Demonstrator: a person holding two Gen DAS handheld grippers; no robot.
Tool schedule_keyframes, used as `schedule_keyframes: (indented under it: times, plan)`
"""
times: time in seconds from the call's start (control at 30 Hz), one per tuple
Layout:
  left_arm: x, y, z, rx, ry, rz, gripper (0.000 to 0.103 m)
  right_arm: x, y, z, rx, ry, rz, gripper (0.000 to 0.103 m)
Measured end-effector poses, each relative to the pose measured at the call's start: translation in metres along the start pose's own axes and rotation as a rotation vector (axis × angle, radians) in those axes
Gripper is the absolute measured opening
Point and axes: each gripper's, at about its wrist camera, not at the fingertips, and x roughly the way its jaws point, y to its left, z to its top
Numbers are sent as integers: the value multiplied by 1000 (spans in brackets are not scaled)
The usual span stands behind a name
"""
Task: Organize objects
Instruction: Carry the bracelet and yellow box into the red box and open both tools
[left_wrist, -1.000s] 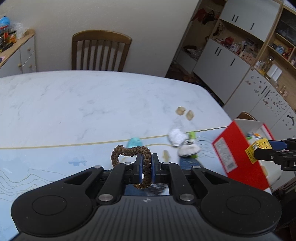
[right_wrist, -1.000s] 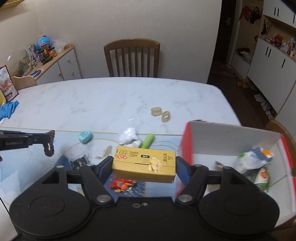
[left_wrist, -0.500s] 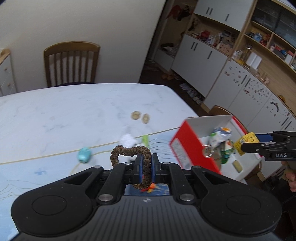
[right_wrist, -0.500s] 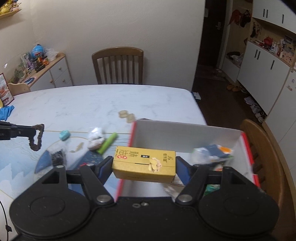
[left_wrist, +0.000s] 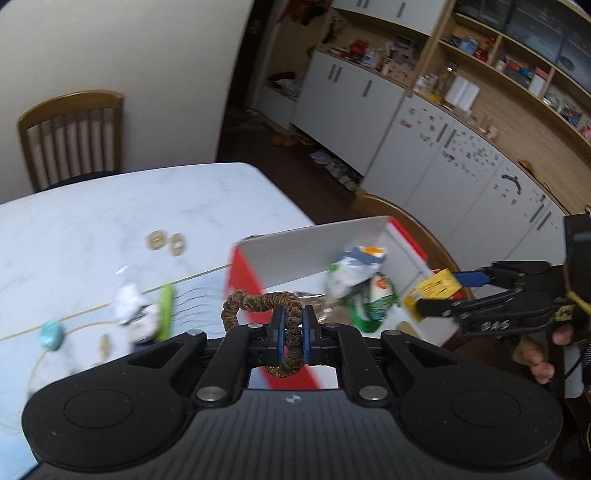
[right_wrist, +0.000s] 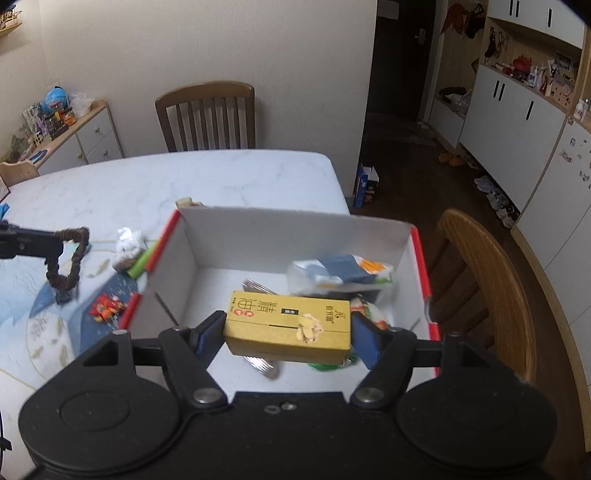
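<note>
My left gripper (left_wrist: 291, 334) is shut on a brown hair scrunchie (left_wrist: 258, 304), held above the table just left of the red and white box (left_wrist: 251, 284). In the right wrist view that scrunchie (right_wrist: 70, 258) hangs from the left gripper (right_wrist: 55, 249) at the left. My right gripper (right_wrist: 288, 332) is shut on a yellow carton (right_wrist: 288, 325), held over the inside of the open box (right_wrist: 295, 236). The left wrist view shows the same carton (left_wrist: 432, 291) in the right gripper (left_wrist: 439, 291). Snack packets (right_wrist: 340, 273) lie in the box.
On the table left of the box lie a green tube (left_wrist: 164, 312), a white crumpled wrapper (left_wrist: 127, 302), a turquoise item (left_wrist: 51, 334), two tan discs (left_wrist: 166, 243) and a small red toy (right_wrist: 107, 310). A wooden chair (right_wrist: 484, 280) stands right of the box, another (right_wrist: 207, 114) behind the table.
Both grippers have swung right toward the box. The yellow carton went from above the table to over the box's inside. The scrunchie came up close to the box's left wall.
</note>
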Motion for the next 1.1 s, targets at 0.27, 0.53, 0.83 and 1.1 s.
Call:
schedule_keyframes:
  times: [0.27, 0.53, 0.83, 1.1]
  plan:
    - [39, -53, 31, 75, -4, -15, 9, 18, -20, -11, -25, 43, 38, 70]
    - [97, -75, 46, 141, 50, 59, 9, 39, -23, -14, -81, 77, 74, 70]
    - [155, -83, 50, 187, 140, 116, 9, 64, -18, -20, -140, 121, 115, 70]
    - [191, -80, 43, 201, 228, 143, 9, 84, -15, -24, -173, 161, 128, 70]
